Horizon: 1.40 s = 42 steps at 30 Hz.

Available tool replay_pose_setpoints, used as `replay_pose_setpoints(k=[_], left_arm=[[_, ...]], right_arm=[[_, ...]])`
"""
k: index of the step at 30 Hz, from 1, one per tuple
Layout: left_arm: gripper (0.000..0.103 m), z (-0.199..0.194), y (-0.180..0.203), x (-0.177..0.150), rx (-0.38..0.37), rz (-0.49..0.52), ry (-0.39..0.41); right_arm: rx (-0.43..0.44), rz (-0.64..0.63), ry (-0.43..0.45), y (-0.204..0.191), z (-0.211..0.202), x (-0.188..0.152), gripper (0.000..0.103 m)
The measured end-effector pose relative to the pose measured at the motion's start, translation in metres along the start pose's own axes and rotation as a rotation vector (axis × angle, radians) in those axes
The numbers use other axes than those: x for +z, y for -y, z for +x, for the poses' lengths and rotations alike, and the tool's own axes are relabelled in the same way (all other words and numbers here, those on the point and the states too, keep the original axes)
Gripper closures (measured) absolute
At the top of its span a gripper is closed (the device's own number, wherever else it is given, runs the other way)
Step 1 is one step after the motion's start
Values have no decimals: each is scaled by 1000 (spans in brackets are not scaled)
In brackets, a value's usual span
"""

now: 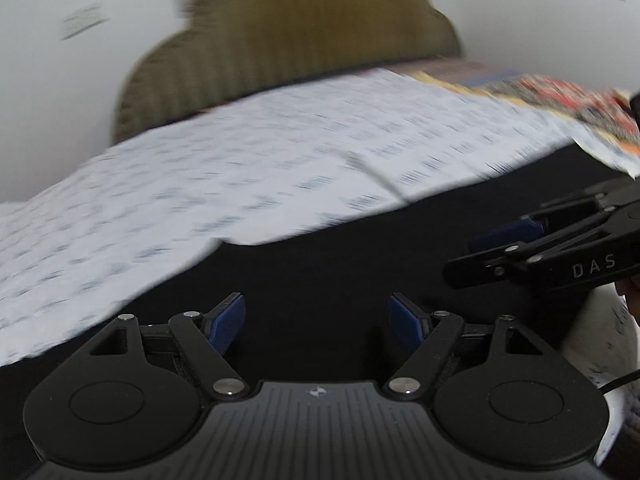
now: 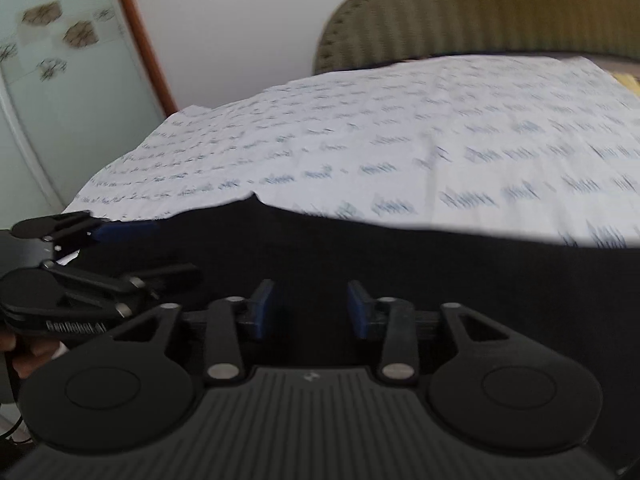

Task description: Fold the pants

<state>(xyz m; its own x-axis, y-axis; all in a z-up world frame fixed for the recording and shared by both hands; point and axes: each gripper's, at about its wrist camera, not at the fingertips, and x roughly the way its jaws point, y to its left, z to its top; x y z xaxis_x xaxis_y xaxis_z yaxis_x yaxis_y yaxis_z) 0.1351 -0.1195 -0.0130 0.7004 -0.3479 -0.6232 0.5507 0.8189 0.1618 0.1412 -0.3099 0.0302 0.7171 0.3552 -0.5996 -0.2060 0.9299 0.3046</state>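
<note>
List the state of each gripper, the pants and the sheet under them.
left gripper: open, nothing between its blue pads, hovering over the dark cloth.
right gripper: open, also holding nothing.
black pants: lying spread on the bed, not gripped; folds too dark to tell.
printed white sheet: spread flat under the pants.
olive headboard: upright behind the bed.

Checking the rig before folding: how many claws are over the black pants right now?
2. The left claw and the right claw both sit open above the black pants, side by side.
</note>
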Motion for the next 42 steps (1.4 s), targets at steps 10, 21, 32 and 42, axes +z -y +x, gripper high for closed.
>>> replay_pose_setpoints(k=[10,21,32,42], left_arm=[[24,25,12,5,-10,-74,-48],[24,27,45,11,22,16,-33],[24,31,81,41,-97,65,-12],[24,60,81,92,-480,-254,-123]], right_arm=[[-435,264,280,106,-126,-49,34],[-556,705,390,226,-188,-113,34],[-548,867,475,266,-176,-116,83],[-651,353,464,181,-170,-71,94]])
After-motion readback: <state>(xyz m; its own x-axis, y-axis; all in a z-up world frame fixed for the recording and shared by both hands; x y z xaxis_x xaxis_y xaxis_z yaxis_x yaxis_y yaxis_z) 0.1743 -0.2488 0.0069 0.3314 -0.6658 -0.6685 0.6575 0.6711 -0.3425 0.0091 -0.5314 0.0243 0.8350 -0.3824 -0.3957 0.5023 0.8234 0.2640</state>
